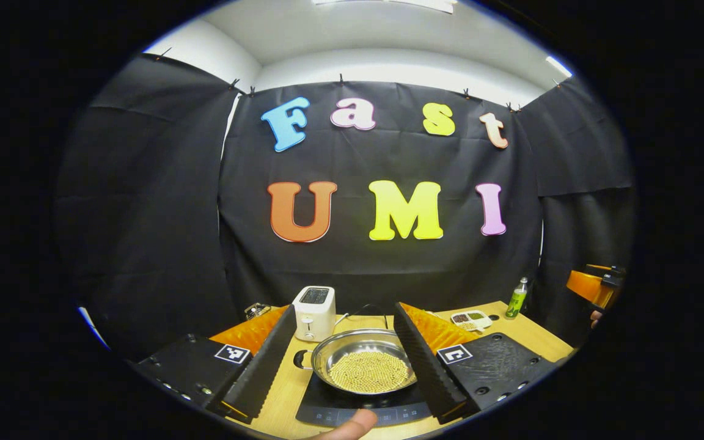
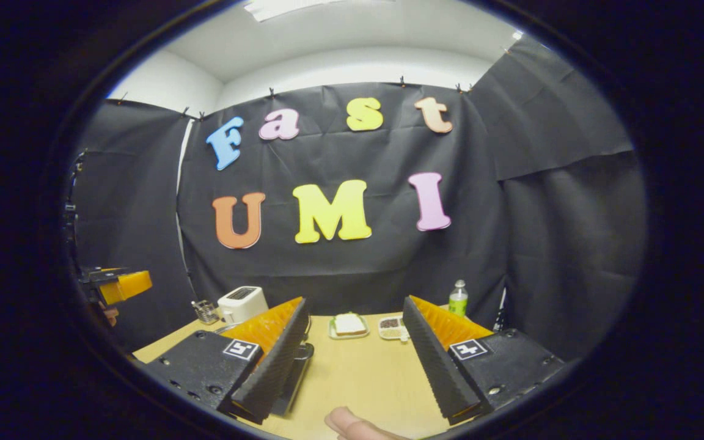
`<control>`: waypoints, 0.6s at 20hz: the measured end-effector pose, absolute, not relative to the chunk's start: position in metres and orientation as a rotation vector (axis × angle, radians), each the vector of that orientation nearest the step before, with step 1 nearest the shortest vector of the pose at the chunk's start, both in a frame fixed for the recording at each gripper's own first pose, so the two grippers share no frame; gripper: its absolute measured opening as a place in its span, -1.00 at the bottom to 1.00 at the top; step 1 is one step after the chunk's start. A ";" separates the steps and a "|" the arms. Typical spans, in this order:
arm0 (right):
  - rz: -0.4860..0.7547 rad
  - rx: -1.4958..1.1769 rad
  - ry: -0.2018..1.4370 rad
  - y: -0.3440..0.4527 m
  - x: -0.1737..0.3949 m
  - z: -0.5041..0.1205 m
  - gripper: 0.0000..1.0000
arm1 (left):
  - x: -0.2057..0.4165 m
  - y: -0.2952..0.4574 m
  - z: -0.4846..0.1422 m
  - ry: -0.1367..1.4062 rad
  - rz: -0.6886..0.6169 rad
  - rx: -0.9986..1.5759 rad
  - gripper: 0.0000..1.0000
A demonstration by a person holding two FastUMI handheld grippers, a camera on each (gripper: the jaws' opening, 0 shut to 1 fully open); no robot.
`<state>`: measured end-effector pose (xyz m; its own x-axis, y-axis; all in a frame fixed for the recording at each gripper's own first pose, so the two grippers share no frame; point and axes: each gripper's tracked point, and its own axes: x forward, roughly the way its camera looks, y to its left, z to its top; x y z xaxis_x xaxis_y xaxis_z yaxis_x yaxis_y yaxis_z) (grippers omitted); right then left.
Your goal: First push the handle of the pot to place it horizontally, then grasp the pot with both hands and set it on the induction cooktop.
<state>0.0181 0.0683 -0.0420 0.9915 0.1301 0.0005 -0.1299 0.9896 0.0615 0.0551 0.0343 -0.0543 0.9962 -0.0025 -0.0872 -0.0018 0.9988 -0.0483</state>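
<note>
On the wooden tabletop point(image 1: 529, 333), a white toaster point(image 1: 314, 311) stands left of a steel pot point(image 1: 364, 360) of yellow beads, resting on the black induction cooktop point(image 1: 352, 406). The left claw point(image 1: 343, 357) is spread around the pot; the right claw point(image 2: 355, 348) is spread over bare tabletop.

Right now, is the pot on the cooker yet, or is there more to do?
Looks done: the pot sits on the induction cooktop. Both the left gripper and right gripper are open, holding nothing. I can't tell how its handle lies. Nothing obvious is left.
</note>
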 end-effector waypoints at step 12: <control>0.052 0.039 -0.125 0.001 -0.109 -0.024 0.94 | -0.061 -0.016 -0.014 -0.093 -0.033 -0.027 0.89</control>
